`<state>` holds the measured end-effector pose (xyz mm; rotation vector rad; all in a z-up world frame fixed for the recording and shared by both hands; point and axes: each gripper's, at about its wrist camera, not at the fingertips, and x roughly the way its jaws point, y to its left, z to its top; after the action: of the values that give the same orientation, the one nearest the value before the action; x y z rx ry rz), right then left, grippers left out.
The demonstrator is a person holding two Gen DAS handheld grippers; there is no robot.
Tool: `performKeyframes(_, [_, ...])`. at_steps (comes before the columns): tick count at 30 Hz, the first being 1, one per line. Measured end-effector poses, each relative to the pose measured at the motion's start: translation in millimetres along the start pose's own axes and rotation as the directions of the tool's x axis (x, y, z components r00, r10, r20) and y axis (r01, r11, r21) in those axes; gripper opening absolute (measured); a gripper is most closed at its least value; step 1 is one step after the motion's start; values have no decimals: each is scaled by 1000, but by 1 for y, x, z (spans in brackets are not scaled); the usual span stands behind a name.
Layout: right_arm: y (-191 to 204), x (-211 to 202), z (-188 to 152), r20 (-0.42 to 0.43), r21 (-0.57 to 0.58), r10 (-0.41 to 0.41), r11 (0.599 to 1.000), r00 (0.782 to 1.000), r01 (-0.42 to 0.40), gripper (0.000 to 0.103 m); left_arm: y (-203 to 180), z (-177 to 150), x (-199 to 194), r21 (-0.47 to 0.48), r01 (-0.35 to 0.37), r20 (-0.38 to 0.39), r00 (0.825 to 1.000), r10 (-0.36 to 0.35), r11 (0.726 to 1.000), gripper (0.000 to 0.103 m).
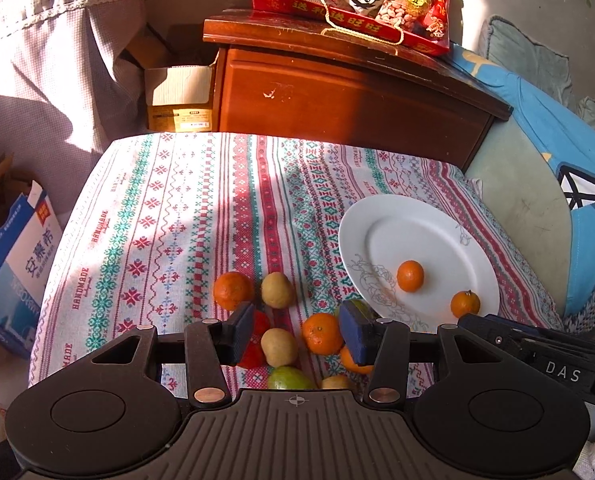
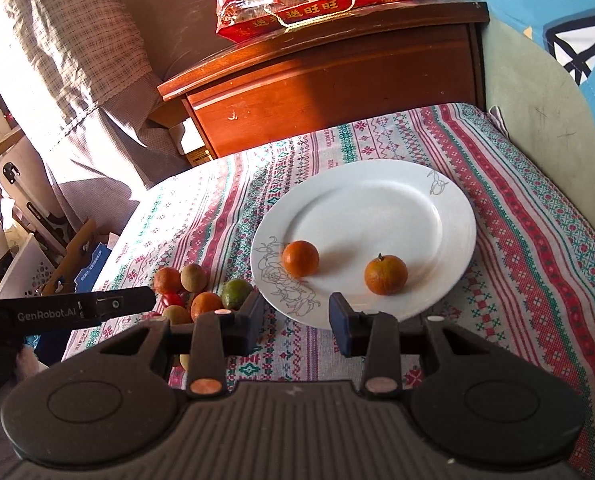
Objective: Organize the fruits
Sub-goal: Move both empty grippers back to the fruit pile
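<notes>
A white plate (image 1: 437, 220) (image 2: 377, 192) on the patterned tablecloth holds two oranges (image 2: 300, 258) (image 2: 385, 274), also in the left wrist view (image 1: 410, 276) (image 1: 465, 303). A pile of fruit lies left of the plate: oranges (image 1: 322, 333) (image 1: 233, 290), tan round fruits (image 1: 278, 290) (image 1: 279, 347), a green fruit (image 1: 289, 378) and a red one (image 1: 255, 354). My left gripper (image 1: 297, 334) is open over the pile, with a tan fruit and an orange between its fingers. My right gripper (image 2: 295, 322) is open and empty at the plate's near edge.
A wooden cabinet (image 1: 337, 92) with a red snack bag (image 1: 357, 0) stands behind the table. Cardboard boxes (image 1: 17, 252) sit on the floor at left, a curtain (image 1: 49, 60) behind them. A blue cushion (image 1: 557, 160) lies at right.
</notes>
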<state>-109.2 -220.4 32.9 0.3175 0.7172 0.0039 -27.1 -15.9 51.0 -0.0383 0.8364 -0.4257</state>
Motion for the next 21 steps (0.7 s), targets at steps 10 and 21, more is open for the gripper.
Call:
performKeyframes(10, [19, 1, -23, -45, -25, 58, 998, 997, -59, 38, 13, -27, -4, 9, -52, -33, 998, 52, 999, 46])
performKeyframes(21, [45, 20, -36, -93, -94, 115, 988, 989, -124, 38, 34, -40, -6, -19, -79, -54, 995, 78, 997, 46])
